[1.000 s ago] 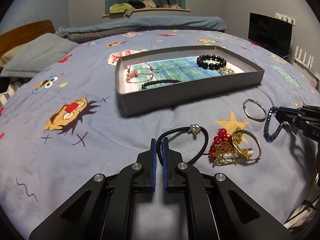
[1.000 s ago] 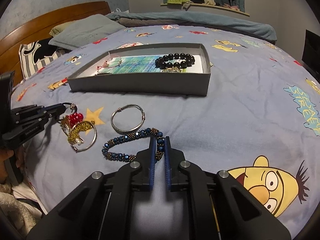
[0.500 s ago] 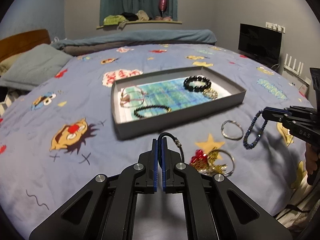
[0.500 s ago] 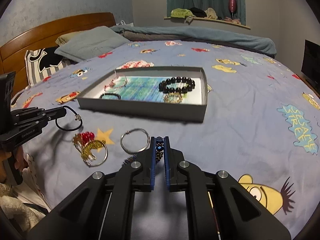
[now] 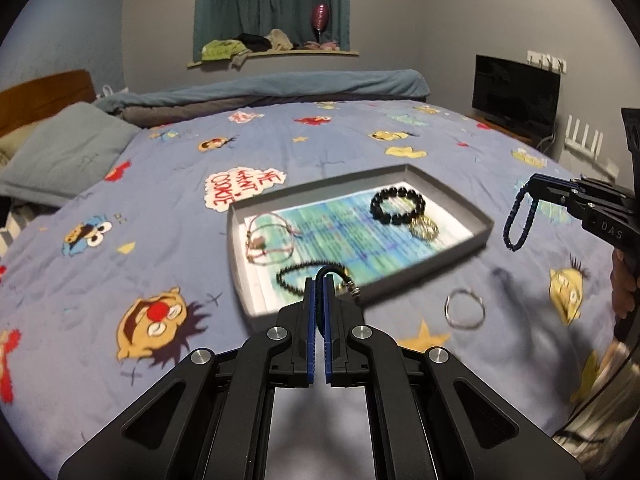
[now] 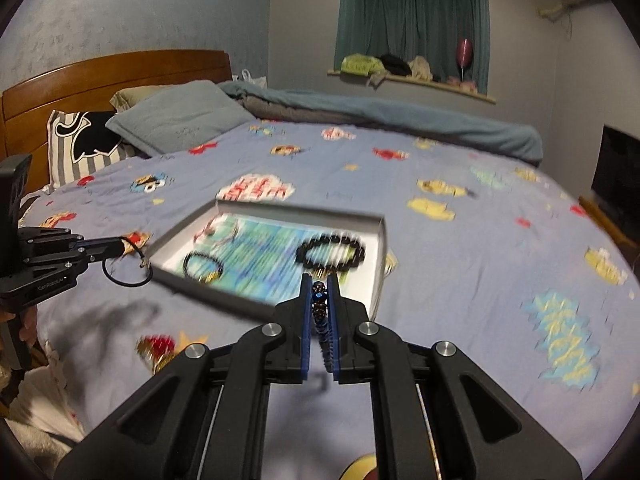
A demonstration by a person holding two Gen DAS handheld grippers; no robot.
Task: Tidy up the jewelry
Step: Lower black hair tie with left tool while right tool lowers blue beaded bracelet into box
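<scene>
My left gripper (image 5: 318,280) is shut on a black cord bracelet (image 5: 340,276) and holds it in the air over the near edge of the grey tray (image 5: 448,184). It also shows in the right wrist view (image 6: 120,245), with the cord loop (image 6: 128,272) hanging below. My right gripper (image 6: 320,284) is shut on a blue beaded bracelet (image 6: 322,320), raised by the tray's near right corner (image 6: 380,264). In the left wrist view the blue bracelet (image 5: 518,220) dangles from it. The tray holds a black bead bracelet (image 5: 396,208), a thin black one (image 5: 304,276), a pink cord one (image 5: 268,240) and a gold piece (image 5: 424,228).
A silver bangle (image 5: 464,308) lies on the blue cartoon bedspread (image 5: 120,220) right of the tray. A red and gold jewelry heap (image 6: 160,350) lies near the bed's front edge. Pillows (image 6: 176,116) and a wooden headboard (image 6: 120,68) stand at the left, a dark screen (image 5: 516,96) at the right.
Both grippers have risen off the bedspread with their bracelets and moved forward toward the tray. The red and gold heap and the silver bangle stay on the bed.
</scene>
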